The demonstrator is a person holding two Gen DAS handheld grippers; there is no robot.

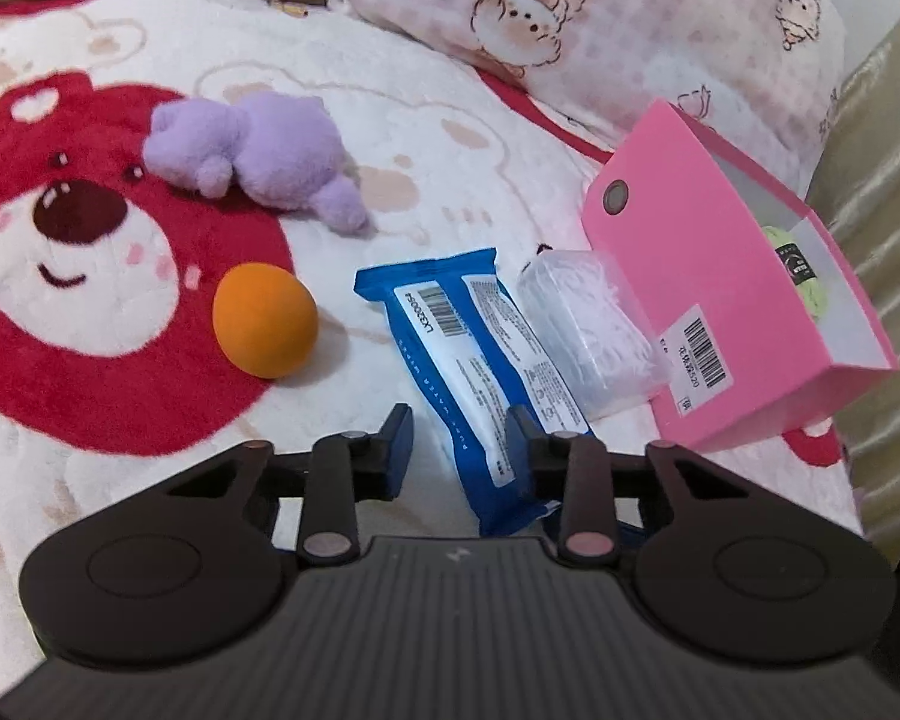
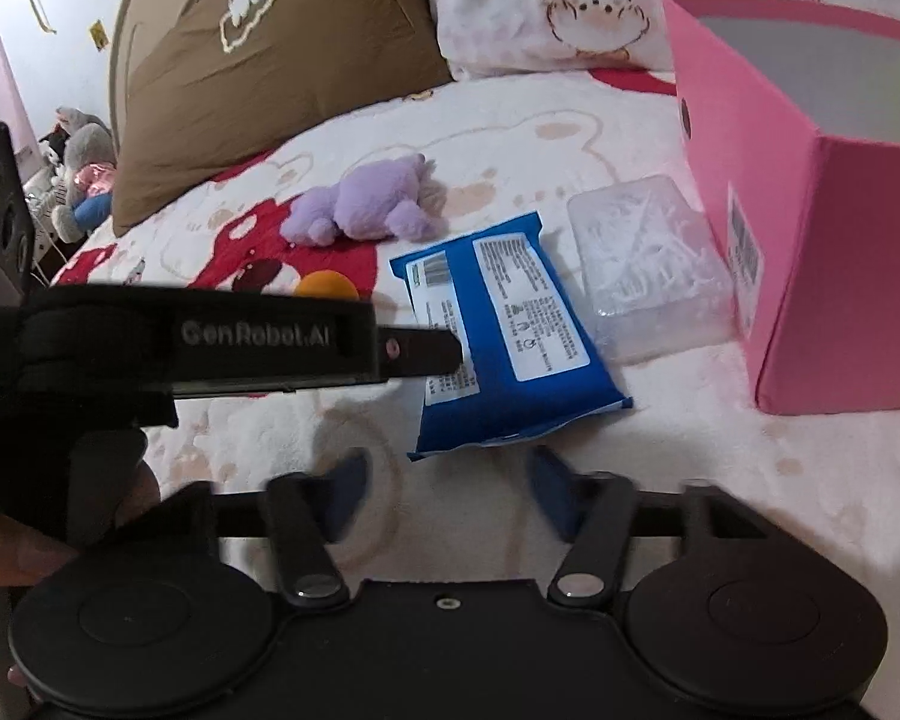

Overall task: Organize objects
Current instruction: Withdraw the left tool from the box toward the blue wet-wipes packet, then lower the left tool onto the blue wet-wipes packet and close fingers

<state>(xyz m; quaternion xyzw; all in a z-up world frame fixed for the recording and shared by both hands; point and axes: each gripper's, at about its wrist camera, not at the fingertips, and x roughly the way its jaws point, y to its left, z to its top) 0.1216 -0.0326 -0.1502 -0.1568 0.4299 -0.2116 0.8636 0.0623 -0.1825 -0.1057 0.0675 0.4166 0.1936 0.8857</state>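
The left gripper (image 1: 457,429) is hanging open over the near end of the blue wipes pack (image 1: 477,372), one finger either side, nothing clamped. The right gripper (image 2: 447,483) is waiting open just short of the pack's edge. Beyond the pack are lying the clear plastic case (image 1: 594,336), then the pink box (image 1: 720,300); the orange ball (image 1: 265,319) and purple plush (image 1: 258,159) are sitting off left on the bed (image 1: 120,480). Looks like the pick-up step: lowering and closing comes next.

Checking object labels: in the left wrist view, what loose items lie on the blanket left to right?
Fluffy lilac plush toy → round orange ball → flat blue wet-wipes pack → clear plastic box of white bits → open pink cardboard box. The left gripper is open over the pack's near end.
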